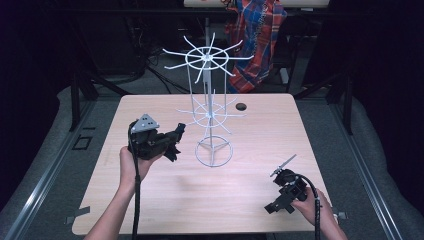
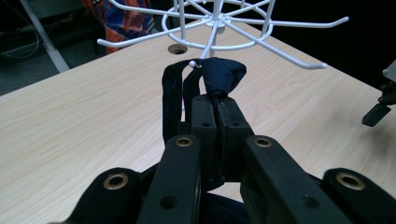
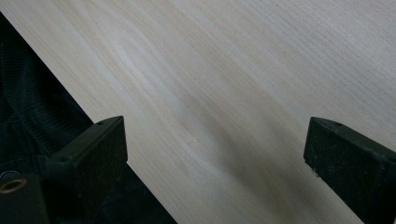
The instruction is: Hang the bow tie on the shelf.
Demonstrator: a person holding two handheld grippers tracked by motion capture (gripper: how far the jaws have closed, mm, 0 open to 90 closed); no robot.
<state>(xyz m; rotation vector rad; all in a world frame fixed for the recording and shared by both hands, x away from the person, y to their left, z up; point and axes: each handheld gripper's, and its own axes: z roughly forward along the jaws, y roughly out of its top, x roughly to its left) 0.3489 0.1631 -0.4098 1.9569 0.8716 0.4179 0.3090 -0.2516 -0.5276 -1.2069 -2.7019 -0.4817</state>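
My left gripper [image 2: 215, 105] pinches a dark navy fabric band [image 2: 219, 77] just ahead of its jaws, its loop at the ball tip of a white wire rack's [image 2: 217, 25] lower arm. My right gripper [image 3: 215, 158] rests wide, holding nothing, over the pale wooden table [image 3: 224, 70]. Misjudge the hook, and the band could slip past or tip the light rack.

- The white wire rack [image 1: 212, 107] stands mid-table, its spokes fanning out at two levels and barring level passage around its pole.
- From the rack's ring base, bare tabletop [image 1: 200, 195] lies open from 4 to 8 o'clock.
- A small round hole [image 1: 241, 106] sits at 1 o'clock.
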